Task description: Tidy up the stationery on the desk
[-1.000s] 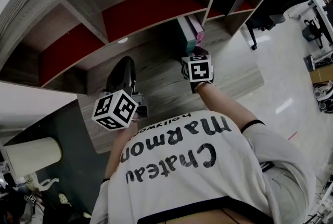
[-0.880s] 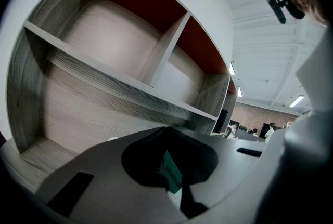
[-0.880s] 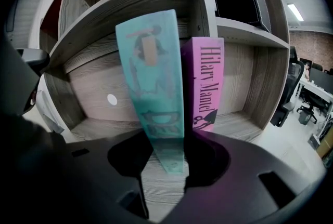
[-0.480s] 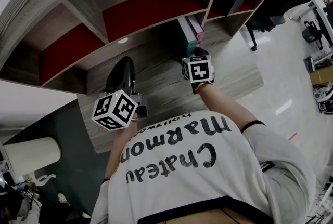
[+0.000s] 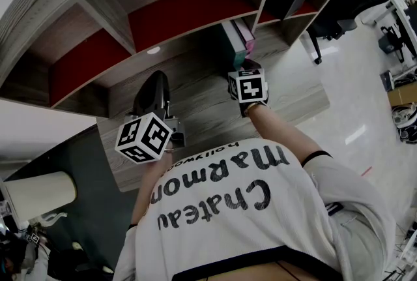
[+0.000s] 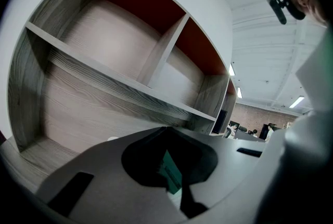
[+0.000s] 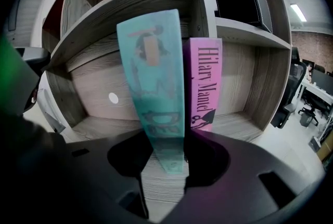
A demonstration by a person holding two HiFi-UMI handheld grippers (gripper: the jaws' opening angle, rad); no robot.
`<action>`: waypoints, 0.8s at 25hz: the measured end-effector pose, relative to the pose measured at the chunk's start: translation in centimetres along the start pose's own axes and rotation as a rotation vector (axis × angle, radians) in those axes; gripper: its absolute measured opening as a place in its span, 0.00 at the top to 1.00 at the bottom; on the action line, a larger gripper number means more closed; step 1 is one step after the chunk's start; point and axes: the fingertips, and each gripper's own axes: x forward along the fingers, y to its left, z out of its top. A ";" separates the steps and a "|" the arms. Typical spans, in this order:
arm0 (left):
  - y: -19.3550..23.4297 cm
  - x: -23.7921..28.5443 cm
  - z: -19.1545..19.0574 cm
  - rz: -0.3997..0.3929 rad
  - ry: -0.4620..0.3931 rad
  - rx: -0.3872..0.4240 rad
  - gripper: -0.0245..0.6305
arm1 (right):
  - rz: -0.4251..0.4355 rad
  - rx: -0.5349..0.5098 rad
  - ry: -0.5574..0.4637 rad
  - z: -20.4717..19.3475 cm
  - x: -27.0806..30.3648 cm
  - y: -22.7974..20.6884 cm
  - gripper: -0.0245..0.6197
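The right gripper (image 7: 164, 181) is angled down at the lower shelf bay (image 7: 104, 129). Its jaws are set apart to the width of a spine and appear clamped on the low end of the teal book (image 7: 151, 93). The teal book is seen just beside the pink book (image 7: 204, 82), with its top leaning away to the left, while the pink 1 stands straight. Both are at the front of the bay, on the desk (image 5: 208, 110).

The low grip on the spine is probably chosen so the book can be swung upright against its neighbour, and the pink book is likely used as the stop. The step is judged nearly done, with straightening and release still left.

The left gripper (image 6: 174, 186) is held almost level, well apart from the 2 books, at the left of the desk. Only a narrow slit is seen between its jaws. Nothing is caught there, and a strip of teal, likely the same book farther off, shows through the slit. It is probably parked to keep clear of the working side.

Against the earlier head views, no change is noted. Both marker cubes, the 2 books and the person's arms are found in the same places.
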 end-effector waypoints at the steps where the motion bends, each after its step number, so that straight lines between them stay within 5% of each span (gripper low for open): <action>1: 0.0 0.0 0.0 0.000 0.000 0.000 0.94 | 0.000 0.008 0.002 0.0 -0.1 0.1 0.66; 20: 0.0 -0.6 0.0 -0.005 -0.005 -0.003 0.94 | -0.020 0.062 0.015 -1.0 -0.5 -0.2 0.65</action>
